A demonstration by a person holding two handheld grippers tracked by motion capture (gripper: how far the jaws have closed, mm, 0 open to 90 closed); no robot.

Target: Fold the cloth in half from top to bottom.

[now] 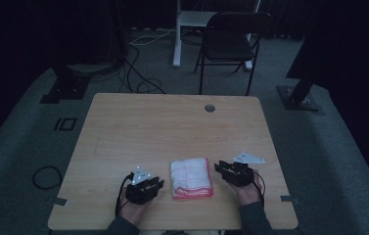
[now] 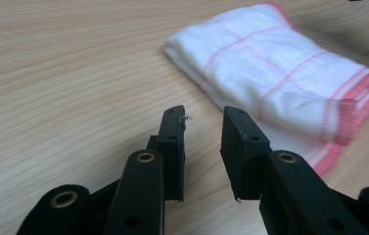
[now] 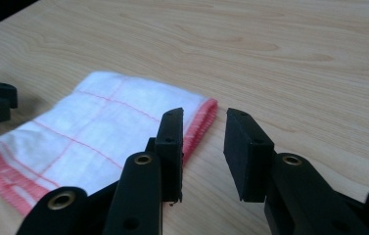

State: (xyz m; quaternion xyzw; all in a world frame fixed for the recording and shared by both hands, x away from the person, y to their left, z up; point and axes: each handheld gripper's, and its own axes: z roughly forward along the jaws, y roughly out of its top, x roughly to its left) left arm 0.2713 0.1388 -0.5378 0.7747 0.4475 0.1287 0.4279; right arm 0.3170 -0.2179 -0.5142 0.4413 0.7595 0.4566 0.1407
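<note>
White cloth (image 1: 191,177), folded into a thick pad with thin red grid lines and red-stitched edges, lies on the wooden table (image 1: 162,127) near the front edge, between the two grippers. Its long axis runs near to far. It sits right of the left gripper (image 1: 144,187) and left of the right gripper (image 1: 233,171), which looks slightly closer. Both grippers' jaws stand narrowly parted, holding nothing

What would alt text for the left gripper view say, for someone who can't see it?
Two black jaws of the left gripper stand apart, empty, over a wooden table. Ahead to the right lies a folded white cloth with red edging.
</note>
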